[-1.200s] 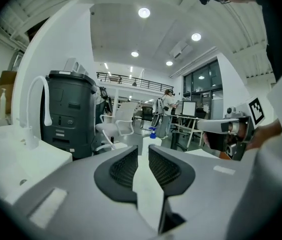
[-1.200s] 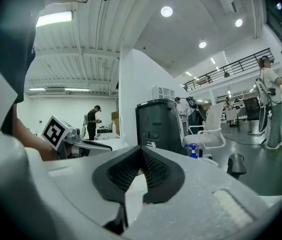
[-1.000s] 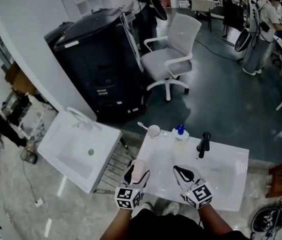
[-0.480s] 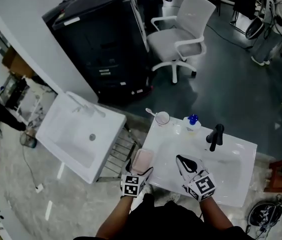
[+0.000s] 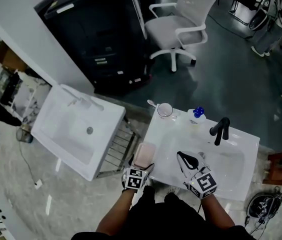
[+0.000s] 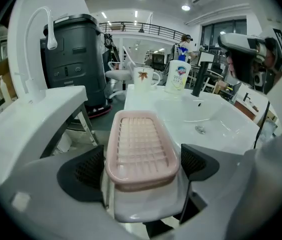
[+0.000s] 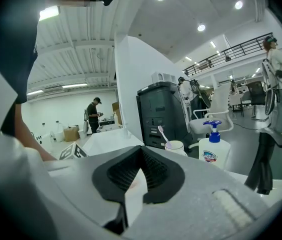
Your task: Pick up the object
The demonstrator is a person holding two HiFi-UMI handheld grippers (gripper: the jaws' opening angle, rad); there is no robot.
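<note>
Left gripper (image 6: 141, 170) open: I see pads flanking pink soap dish (image 6: 141, 143), not pressing it. Dish sits on near-left corner of washbasin (image 5: 156, 134), lower centre of head view, where gripper body hides its near end. Right gripper (image 7: 140, 159) closed, empty, above basin bowl. Its own body fills lower half of its view. Black faucet (image 7: 261, 159) runs off right edge.
</note>
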